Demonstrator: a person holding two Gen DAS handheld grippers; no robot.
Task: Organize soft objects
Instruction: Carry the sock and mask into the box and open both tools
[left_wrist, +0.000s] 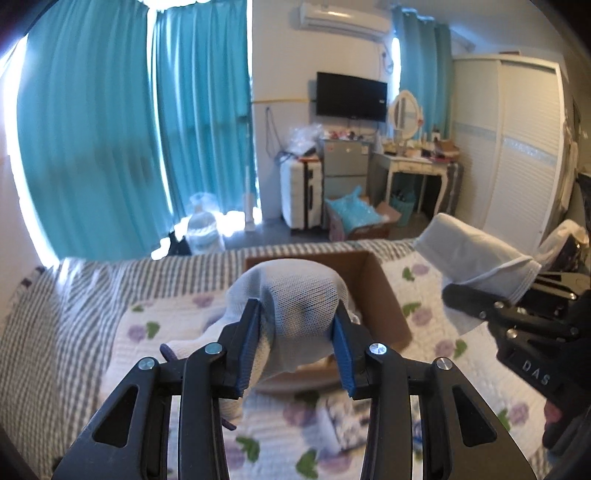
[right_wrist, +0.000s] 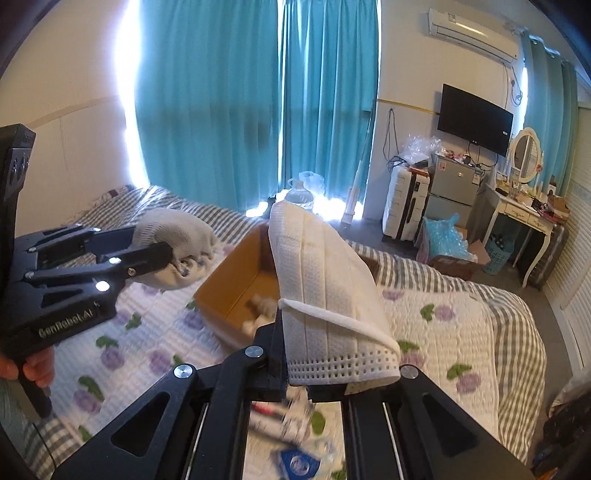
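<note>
We have two soft socks up in the air, both near the one brown box on the bed. Our left gripper squeezes the bunched sock just this side of the box — the closer one, we think. Our right gripper pinches the long sock, which points up and away over the box's right side. Something pale already lies inside.

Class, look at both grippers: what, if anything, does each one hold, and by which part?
The left gripper pinches a bunched white mesh sock around its middle. The right gripper grips a folded white ribbed sock by its perforated cuff edge.
</note>
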